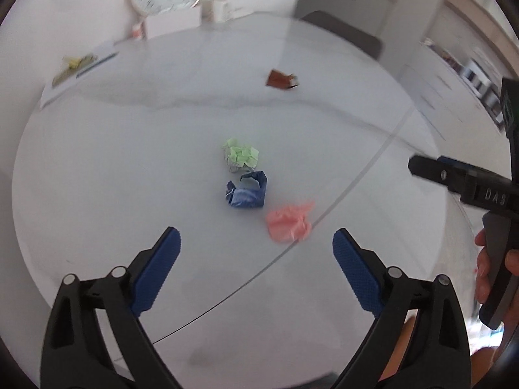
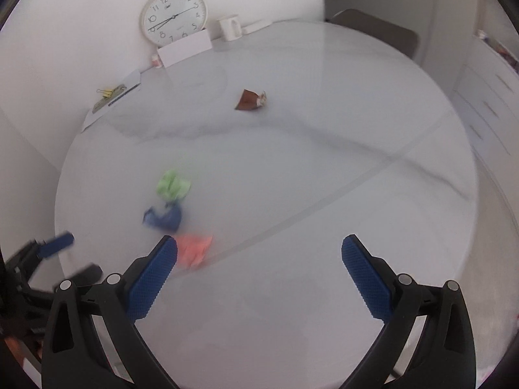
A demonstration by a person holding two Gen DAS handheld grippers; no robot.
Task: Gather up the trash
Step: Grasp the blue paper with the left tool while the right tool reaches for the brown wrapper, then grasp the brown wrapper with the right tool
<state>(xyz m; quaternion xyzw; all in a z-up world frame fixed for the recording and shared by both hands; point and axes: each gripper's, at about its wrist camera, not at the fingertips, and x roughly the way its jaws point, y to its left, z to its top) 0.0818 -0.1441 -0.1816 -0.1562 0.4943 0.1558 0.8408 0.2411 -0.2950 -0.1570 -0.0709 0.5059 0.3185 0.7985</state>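
Both hand-held grippers, left [image 1: 256, 240] and right [image 2: 259, 248], hang with jaws apart, empty, above the desk [image 1: 97, 178]. Near them lie 3 crumpled wads: pink [image 1: 289, 223], blue [image 1: 247, 190], green [image 1: 240, 155]; a brown wrapper [image 1: 281, 79] sits farther off.

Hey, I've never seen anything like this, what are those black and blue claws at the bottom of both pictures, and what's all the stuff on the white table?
Those claws are hand-held grippers, not a robot: a person carries one in each hand, and each has a camera looking along its two fingers. One picture comes from the left gripper, the other from the right gripper. Both stand open and hold nothing. On the round white table lie four pieces of trash: a green paper ball, a blue crumpled wrapper, a pink crumpled paper and, farther off, a brown wrapper. At the back stand a clock and a white mug.
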